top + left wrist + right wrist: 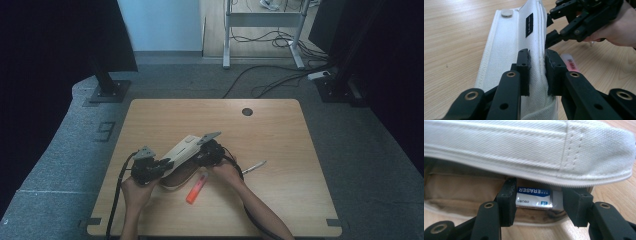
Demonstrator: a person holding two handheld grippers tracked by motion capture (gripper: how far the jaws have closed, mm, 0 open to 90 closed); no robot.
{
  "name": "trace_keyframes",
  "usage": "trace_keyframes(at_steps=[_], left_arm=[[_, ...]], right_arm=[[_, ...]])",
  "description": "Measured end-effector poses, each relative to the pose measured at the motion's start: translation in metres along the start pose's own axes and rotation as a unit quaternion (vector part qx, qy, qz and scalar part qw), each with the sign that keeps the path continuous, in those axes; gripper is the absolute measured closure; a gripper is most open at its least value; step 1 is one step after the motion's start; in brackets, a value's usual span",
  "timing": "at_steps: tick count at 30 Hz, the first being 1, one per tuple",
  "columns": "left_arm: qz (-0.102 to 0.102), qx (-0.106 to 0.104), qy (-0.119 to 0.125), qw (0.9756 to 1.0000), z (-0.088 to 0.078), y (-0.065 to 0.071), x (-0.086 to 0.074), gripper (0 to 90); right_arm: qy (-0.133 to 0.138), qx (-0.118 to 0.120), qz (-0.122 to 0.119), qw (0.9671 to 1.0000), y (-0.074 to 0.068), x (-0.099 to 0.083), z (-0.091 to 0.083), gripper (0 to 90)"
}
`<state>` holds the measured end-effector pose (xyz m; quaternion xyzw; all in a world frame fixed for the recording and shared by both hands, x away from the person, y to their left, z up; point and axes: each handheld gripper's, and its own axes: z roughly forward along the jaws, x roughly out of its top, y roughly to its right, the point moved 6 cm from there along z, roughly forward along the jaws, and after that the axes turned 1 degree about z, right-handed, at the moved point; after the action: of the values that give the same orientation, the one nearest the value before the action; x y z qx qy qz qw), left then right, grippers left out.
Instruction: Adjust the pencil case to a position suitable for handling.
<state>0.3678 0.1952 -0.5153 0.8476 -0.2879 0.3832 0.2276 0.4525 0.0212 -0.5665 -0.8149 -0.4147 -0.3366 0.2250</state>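
A white canvas pencil case [181, 150] lies near the middle of the wooden table [280, 130], its flap lifted. My left gripper [537, 72] is shut on the seamed edge of that flap [506, 45] and holds it up. My right gripper [537, 200] is shut on a white eraser [535, 197] with a blue label, gripped by its two ends. The eraser sits just inside the case's mouth, under the flap [524, 147] and over the tan lining [461, 190]. In the high view the left gripper [162, 165] and the right gripper [200, 159] meet at the case.
An orange highlighter [196, 189] lies just in front of the case, its end visible as a pink highlighter [570, 62] beside my left jaws. A pen [254, 167] rests to the right. A round cable hole [247, 111] sits near the far edge.
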Motion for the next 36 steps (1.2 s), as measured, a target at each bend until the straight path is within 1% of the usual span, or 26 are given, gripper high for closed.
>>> trace_keyframes(at_steps=[6, 12, 15, 18, 20, 23, 26, 28, 30, 32, 33, 36], left_arm=[[0.000, -0.002, 0.001, 1.0000, 0.000, 0.001, 0.000, 75.0], [-0.001, -0.006, 0.002, 1.0000, 0.001, 0.002, 0.000, 75.0], [-0.001, -0.010, 0.002, 0.9999, 0.001, 0.002, 0.000, 75.2], [0.000, -0.012, 0.002, 0.9999, 0.001, 0.002, 0.000, 75.3], [0.000, -0.015, 0.001, 0.9999, 0.002, 0.003, 0.000, 75.4], [0.000, -0.016, 0.001, 0.9999, 0.002, 0.003, 0.000, 75.4], [0.001, -0.015, 0.000, 0.9999, 0.002, 0.003, 0.000, 75.4], [-0.003, -0.017, 0.001, 0.9999, 0.002, 0.002, 0.000, 75.3], [-0.004, -0.016, 0.000, 0.9999, 0.002, 0.001, 0.000, 75.2], [-0.004, -0.016, -0.001, 0.9999, 0.003, 0.001, -0.001, 75.1], [-0.004, -0.016, -0.002, 0.9999, 0.003, 0.001, -0.001, 75.1], [-0.005, -0.015, -0.001, 0.9999, 0.003, 0.001, -0.001, 75.0]], right_arm=[[0.007, -0.003, 0.009, 0.9999, 0.006, 0.001, 0.005, 46.7], [0.006, -0.013, 0.016, 0.9998, 0.012, 0.004, 0.010, 46.6], [0.004, -0.017, 0.013, 0.9998, 0.014, 0.006, 0.013, 46.6], [0.003, -0.017, 0.013, 0.9998, 0.014, 0.005, 0.016, 46.6], [0.006, -0.019, 0.009, 0.9998, 0.015, 0.005, 0.018, 46.5], [0.012, -0.021, 0.013, 0.9996, 0.016, 0.005, 0.021, 46.4], [0.015, -0.018, 0.015, 0.9996, 0.017, 0.005, 0.024, 45.8], [0.011, -0.017, 0.011, 0.9997, 0.016, 0.005, 0.025, 43.6], [0.002, -0.012, 0.012, 0.9999, 0.015, 0.006, 0.024, 37.5], [-0.002, -0.010, 0.007, 0.9999, 0.014, 0.006, 0.022, 32.1], [-0.006, -0.009, 0.009, 0.9999, 0.013, 0.005, 0.021, 30.4], [-0.013, -0.009, 0.003, 0.9999, 0.011, 0.003, 0.017, 27.1]])
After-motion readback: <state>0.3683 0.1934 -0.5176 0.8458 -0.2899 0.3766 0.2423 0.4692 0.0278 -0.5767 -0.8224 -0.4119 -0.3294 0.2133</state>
